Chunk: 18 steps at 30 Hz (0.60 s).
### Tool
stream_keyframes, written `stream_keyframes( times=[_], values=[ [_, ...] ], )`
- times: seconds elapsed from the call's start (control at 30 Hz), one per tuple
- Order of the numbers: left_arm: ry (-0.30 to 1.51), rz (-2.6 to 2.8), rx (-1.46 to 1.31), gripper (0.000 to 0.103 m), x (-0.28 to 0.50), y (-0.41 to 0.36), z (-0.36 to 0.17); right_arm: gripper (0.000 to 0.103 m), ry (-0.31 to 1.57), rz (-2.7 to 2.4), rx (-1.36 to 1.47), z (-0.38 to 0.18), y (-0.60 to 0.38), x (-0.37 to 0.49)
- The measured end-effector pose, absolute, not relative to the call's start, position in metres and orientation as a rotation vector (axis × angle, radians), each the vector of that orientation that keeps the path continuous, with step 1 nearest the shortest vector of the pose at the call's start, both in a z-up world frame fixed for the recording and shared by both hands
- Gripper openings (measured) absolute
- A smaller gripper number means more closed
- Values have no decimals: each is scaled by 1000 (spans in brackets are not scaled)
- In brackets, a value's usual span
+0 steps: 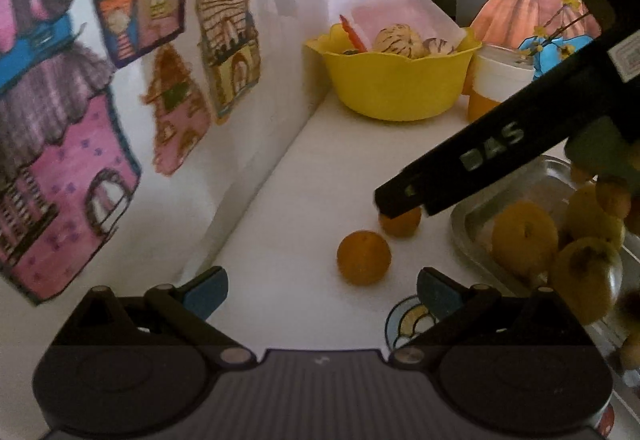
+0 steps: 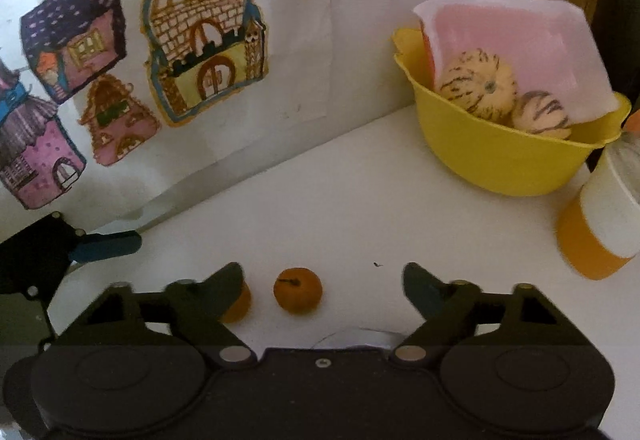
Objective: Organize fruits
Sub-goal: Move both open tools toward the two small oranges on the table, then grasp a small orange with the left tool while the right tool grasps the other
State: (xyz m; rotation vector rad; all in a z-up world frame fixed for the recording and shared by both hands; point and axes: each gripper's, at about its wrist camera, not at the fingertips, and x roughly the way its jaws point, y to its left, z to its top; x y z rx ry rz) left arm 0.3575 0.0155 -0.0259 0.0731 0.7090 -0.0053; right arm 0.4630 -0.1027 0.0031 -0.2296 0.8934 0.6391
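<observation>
Right gripper (image 2: 322, 286) standing wide open, empty, bracketing small round orange fruit (image 2: 298, 290); second orange fruit (image 2: 239, 304) at nine o'clock. Left gripper (image 1: 322, 294) gaping wide, holding nothing.

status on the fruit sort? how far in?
Partway. Done: several yellow and orange fruits already sit on the metal tray. In hand: nothing; the right gripper is open around one small orange; the left gripper is open and empty. Left: two small oranges loose on the table.

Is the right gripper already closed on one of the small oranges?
No: the right gripper is open, and the small orange sits on the table between its fingers, untouched.
</observation>
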Motion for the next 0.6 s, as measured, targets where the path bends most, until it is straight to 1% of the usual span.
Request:
stream_keyframes(
  times=[0.13,0.2,0.33,0.4,0.47,0.5,0.6],
  values=[
    [693,-19,99,102,363,9,-27,72,905,651,-229,-3,-101,465],
    [684,-24,110,102,366,6,-29,64,914,655,-226,-7,-102,465],
    [684,-30,114,102,370,2,-32,55,937,668,-228,-15,-100,467],
    [677,-38,103,99,369,3,-31,49,946,674,-227,-18,-99,466],
    [674,-42,94,91,370,4,-31,45,951,679,-230,-21,-95,467],
    [672,-42,91,90,370,5,-31,44,954,682,-227,-22,-95,467],
    [654,-24,89,82,368,7,-31,41,952,687,-222,-23,-93,468]
  ],
)
